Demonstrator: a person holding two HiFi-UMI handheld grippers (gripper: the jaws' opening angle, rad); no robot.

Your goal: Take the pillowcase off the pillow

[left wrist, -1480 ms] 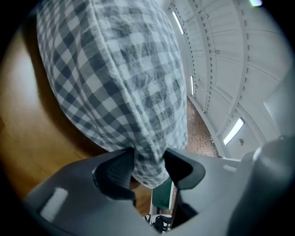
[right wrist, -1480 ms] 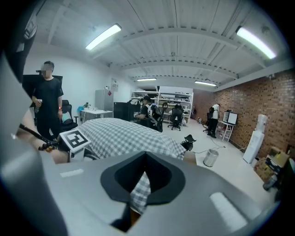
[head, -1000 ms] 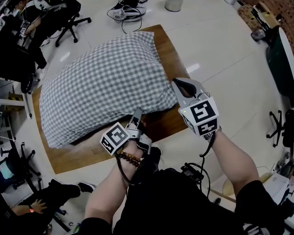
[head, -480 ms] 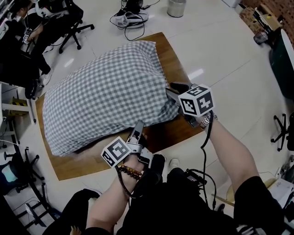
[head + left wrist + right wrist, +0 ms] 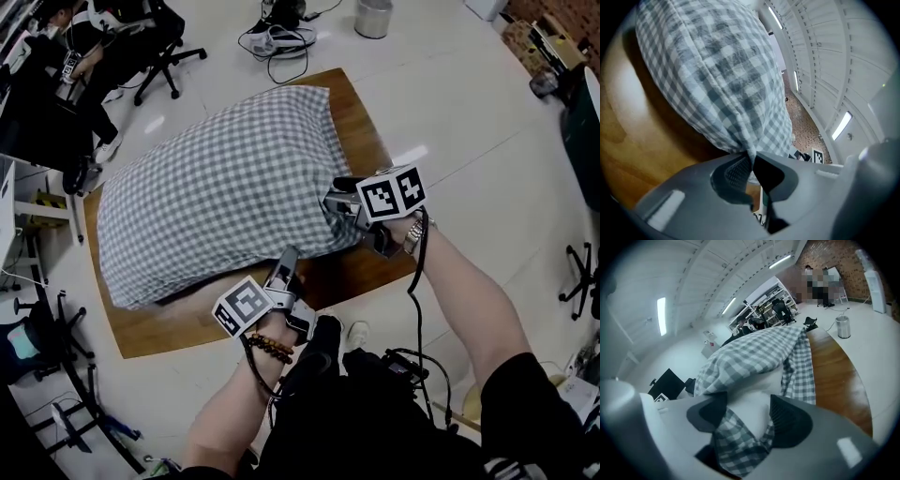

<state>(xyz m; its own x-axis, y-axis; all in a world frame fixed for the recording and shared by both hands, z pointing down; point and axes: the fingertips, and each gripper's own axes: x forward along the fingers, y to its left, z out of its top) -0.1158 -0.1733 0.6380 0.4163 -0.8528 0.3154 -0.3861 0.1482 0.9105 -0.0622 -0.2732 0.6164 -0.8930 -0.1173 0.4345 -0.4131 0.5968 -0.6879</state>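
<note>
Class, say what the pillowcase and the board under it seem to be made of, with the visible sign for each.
Pillowcase: likely woven cotton, matt; its grey-and-white check folds and bunches softly. Board: wood or wood-look laminate, smooth semi-gloss; brown grain with soft light reflections.

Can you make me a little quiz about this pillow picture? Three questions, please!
1. True or false: the pillowcase and its pillow lie on a bed.
2. Which pattern does the pillowcase have? A stripes, B grey and white checks, C dots.
3. What is pinched between the shut jaws of the left gripper?

Key
1. False: they lie on a wooden table.
2. B.
3. A fold of the pillowcase.
</note>
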